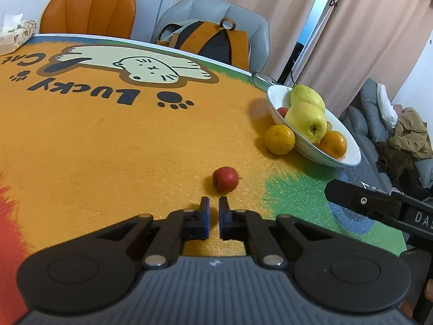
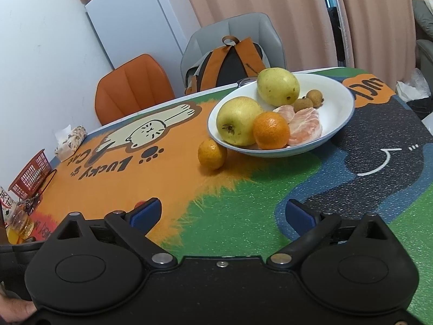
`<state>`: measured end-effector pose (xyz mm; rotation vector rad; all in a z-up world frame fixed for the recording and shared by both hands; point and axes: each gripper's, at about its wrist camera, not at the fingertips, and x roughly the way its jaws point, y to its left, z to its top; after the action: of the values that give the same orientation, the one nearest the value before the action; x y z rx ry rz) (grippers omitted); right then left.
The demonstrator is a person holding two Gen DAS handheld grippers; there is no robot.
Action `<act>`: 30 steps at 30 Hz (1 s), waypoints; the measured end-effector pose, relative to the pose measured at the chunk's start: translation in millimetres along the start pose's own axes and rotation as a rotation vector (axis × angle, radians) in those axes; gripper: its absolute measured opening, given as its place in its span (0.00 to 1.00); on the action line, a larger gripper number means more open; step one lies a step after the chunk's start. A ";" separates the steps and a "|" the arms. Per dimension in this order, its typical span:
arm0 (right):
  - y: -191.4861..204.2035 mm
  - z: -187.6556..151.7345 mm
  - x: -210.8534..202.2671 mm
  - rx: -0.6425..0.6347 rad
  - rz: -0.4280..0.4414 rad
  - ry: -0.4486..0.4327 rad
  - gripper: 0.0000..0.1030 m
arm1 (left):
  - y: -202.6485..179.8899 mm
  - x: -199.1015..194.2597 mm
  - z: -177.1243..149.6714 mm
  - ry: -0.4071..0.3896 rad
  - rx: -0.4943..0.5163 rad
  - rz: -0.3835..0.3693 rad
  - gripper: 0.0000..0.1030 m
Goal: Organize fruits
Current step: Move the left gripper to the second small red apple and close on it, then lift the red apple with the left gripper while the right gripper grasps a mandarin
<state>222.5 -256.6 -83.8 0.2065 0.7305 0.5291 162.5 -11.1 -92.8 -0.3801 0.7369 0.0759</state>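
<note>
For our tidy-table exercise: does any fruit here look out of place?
Yes. A small red fruit lies alone on the mat, and one orange sits beside the white bowl, against its rim, while the other fruit is inside.

"Lucky Cat" is showing upside down on the worktop's mat (image 1: 108,135) at ten o'clock, while "DAS" is reading on the right gripper's arm (image 1: 422,218) at three o'clock.

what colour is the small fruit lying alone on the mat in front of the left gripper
Red: the small fruit shows best in the left wrist view.
</note>
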 end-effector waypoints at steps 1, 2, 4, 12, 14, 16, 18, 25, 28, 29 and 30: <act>1.1 0.4 1.7 -0.003 0.002 0.002 0.96 | 1.6 -0.3 0.9 -0.003 -0.003 -0.001 0.03; 2.0 0.8 2.9 -0.005 0.003 0.003 0.96 | 3.0 -0.4 2.0 -0.005 -0.006 -0.003 0.02; 4.1 1.6 6.3 -0.008 0.007 0.007 0.96 | 5.6 -0.8 4.2 -0.009 -0.012 -0.008 0.01; 8.9 5.4 18.5 -0.014 0.014 0.017 0.96 | 7.5 -1.8 13.7 0.004 -0.008 -0.030 0.06; 8.2 6.2 20.7 -0.010 0.013 0.018 0.96 | 5.8 -1.5 15.5 0.006 -0.002 -0.040 0.18; 6.8 6.9 22.9 -0.006 0.011 0.022 0.96 | 3.8 0.0 17.2 0.014 -0.003 -0.032 0.39; 5.1 7.9 24.1 -0.001 0.010 0.021 0.96 | 1.7 -0.3 17.1 -0.004 -0.001 -0.033 0.52; -5.7 10.2 24.4 0.021 0.001 0.018 0.96 | -10.6 14.7 18.4 0.006 0.010 -0.030 0.53; -9.2 10.7 25.6 0.025 -0.001 0.020 0.96 | -15.5 21.3 18.0 0.000 0.017 -0.035 0.52; -9.9 11.1 26.8 0.026 -0.001 0.023 0.96 | -17.5 22.9 17.9 -0.006 0.022 -0.031 0.52; -10.5 11.4 28.2 0.026 -0.002 0.026 0.96 | -19.0 24.2 17.9 -0.009 0.027 -0.028 0.51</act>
<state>251.8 -250.7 -95.6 0.2235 0.7628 0.5216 195.7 -23.8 -91.0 -0.3639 0.7226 0.0416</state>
